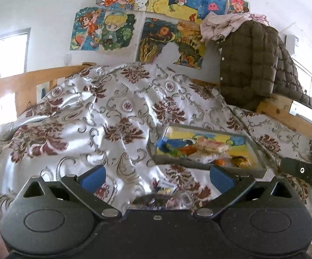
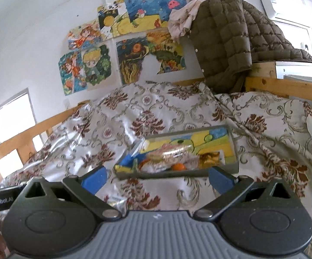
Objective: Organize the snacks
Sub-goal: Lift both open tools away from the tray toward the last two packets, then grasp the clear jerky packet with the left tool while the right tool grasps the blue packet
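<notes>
A grey tray (image 1: 257,151) with a colourful printed bottom lies on the patterned bedspread and holds several wrapped snacks (image 1: 207,149). It also shows in the right wrist view (image 2: 233,149), with an orange item (image 2: 178,166) near its front rim. A small loose snack packet (image 1: 166,186) lies on the spread just in front of my left gripper (image 1: 157,178), which is open and empty. My right gripper (image 2: 157,178) is open and empty, just short of the tray's front rim. The right gripper's body (image 1: 304,172) shows at the right edge of the left wrist view.
The silver and maroon bedspread (image 1: 91,118) is rumpled. A wooden bed frame (image 1: 26,82) runs behind and to the right. A brown quilted jacket (image 1: 251,64) hangs over the frame's corner. Drawings (image 1: 147,21) cover the wall.
</notes>
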Action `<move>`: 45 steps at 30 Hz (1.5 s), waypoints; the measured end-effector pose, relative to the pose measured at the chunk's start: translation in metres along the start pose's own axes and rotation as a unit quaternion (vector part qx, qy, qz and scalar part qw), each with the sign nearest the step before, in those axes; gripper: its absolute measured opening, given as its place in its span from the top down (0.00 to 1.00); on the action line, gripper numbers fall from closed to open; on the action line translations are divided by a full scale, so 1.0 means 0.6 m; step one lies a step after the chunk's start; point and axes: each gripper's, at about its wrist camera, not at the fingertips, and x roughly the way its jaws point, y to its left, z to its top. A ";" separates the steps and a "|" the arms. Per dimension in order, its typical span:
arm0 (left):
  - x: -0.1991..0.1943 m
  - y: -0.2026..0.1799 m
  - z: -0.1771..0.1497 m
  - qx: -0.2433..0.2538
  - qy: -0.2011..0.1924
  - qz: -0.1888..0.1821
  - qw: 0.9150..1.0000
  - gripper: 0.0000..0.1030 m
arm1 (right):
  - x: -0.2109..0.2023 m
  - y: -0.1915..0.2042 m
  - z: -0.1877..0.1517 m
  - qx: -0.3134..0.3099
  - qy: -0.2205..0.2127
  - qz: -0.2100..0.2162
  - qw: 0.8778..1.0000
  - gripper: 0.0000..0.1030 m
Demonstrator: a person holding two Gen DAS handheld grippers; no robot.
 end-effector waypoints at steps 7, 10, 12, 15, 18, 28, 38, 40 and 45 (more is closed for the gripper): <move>-0.019 0.008 -0.022 -0.001 0.018 0.013 1.000 0.01 | -0.024 0.016 -0.033 -0.009 0.022 0.001 1.000 0.00; -0.028 0.013 -0.029 -0.007 0.025 0.014 1.000 0.01 | -0.031 0.025 -0.046 -0.018 0.033 0.001 0.999 0.00; -0.034 0.014 -0.030 -0.007 0.023 0.015 1.000 0.01 | -0.037 0.029 -0.052 -0.023 0.037 0.001 0.999 0.00; -0.042 0.015 -0.034 -0.003 0.022 0.022 1.000 0.01 | -0.046 0.031 -0.056 -0.025 0.036 -0.002 0.999 0.00; -0.046 0.014 -0.035 0.003 0.027 0.038 0.999 0.01 | -0.052 0.027 -0.059 -0.020 0.040 -0.011 0.999 0.00; -0.021 0.022 -0.027 0.003 0.077 0.034 0.996 0.01 | -0.050 0.016 -0.071 -0.012 0.066 -0.027 0.997 0.00; 0.019 0.022 -0.019 0.005 0.122 0.005 0.992 0.01 | -0.022 0.019 -0.082 -0.014 0.103 -0.033 0.994 0.00; 0.033 0.029 -0.014 -0.004 0.135 0.001 0.991 0.01 | -0.014 0.019 -0.085 -0.014 0.112 -0.035 0.993 0.00; 0.075 0.046 0.002 -0.017 0.156 -0.005 0.988 0.01 | 0.007 0.021 -0.089 -0.015 0.127 -0.037 0.991 0.00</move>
